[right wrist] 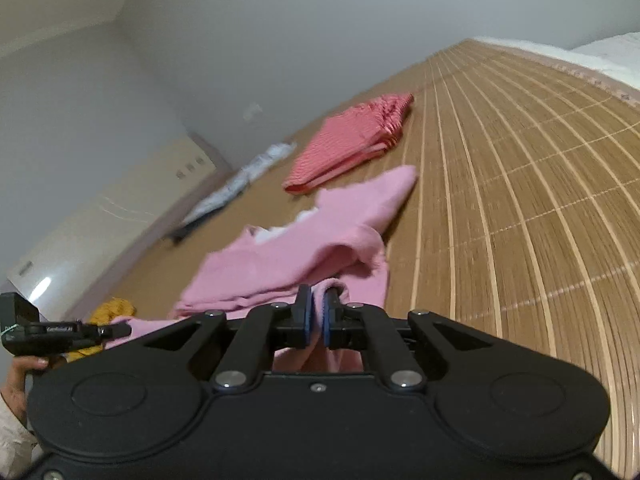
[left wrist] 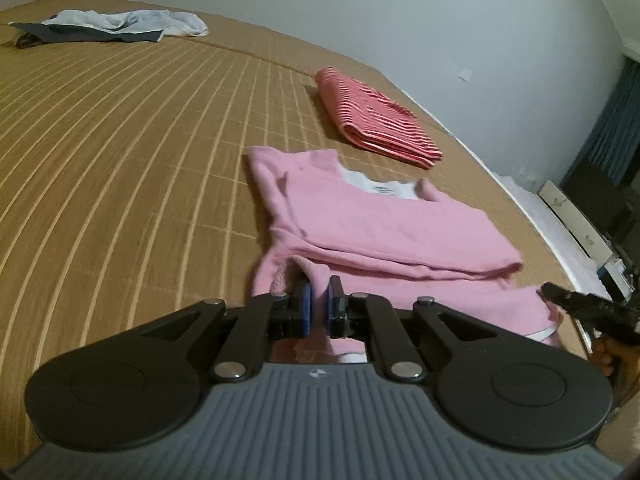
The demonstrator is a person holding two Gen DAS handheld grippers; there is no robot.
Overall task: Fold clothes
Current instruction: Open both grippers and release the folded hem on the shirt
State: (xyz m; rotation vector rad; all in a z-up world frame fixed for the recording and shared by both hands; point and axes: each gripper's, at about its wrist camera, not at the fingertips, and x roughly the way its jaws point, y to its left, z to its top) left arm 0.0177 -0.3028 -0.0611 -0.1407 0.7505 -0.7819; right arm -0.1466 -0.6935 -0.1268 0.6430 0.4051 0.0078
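Note:
A pink top [left wrist: 372, 228] with a white collar lining lies partly folded on the bamboo mat [left wrist: 120, 152]. My left gripper [left wrist: 319, 308] is shut on a bunched fold of its near hem, the blue pads pinching pink cloth. In the right wrist view the same pink top [right wrist: 304, 252] is lifted and rumpled, and my right gripper [right wrist: 317, 320] is shut on another part of its near edge. The other gripper's black tip [left wrist: 580, 304] shows at the right edge of the left wrist view, and a hand-held black gripper [right wrist: 60, 332] at the left of the right wrist view.
A folded red-striped garment [left wrist: 376, 120] lies just beyond the pink top. A loose heap of light blue and dark clothes [left wrist: 116, 26] sits at the mat's far left. A yellow cloth [right wrist: 112, 308] lies near the left hand. The wall [left wrist: 440, 20] runs behind, white bedding [left wrist: 560, 224] along the mat's edge.

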